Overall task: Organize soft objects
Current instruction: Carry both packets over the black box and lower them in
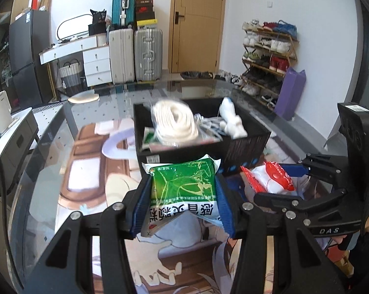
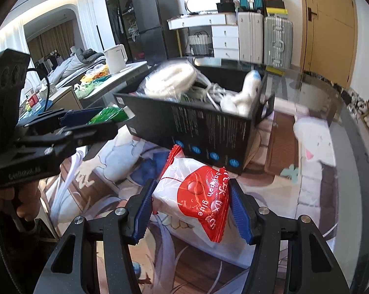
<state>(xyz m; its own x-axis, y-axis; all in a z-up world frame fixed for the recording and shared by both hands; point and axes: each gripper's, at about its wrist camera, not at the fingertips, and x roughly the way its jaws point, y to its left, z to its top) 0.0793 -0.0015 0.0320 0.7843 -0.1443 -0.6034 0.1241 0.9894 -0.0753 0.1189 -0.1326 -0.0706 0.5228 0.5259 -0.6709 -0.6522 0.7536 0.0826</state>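
My left claw (image 1: pixel 183 196) was clamped on a soft green-and-white plastic sachet (image 1: pixel 183 191), its blue ribbed pads (image 1: pixel 141 205) pressing both side edges, and the packet hung at the centre of the left view, clear of the glass-topped bench (image 1: pixel 62 127) with its printed cartoon mat. Just above it in that frame stood the black open cardboard box (image 1: pixel 245 147), holding a coiled white rope in clear wrap (image 1: pixel 174 122) and a small white plush toy (image 1: pixel 231 120). From this side I could see a green packet edge (image 1: pixel 147 137) tucked in the box's near left corner; the right view barely showed it.

My right claw (image 2: pixel 191 208) was closed on a red-and-white plastic pouch (image 2: pixel 196 196), gripped at both sides low in the frame, just in front of the box's printed side wall (image 2: pixel 209 132). Only the right view showed that wall's row of blue round icons clearly, and the left claw entering from the left edge with the green sachet (image 2: pixel 108 115) near the box's corner.
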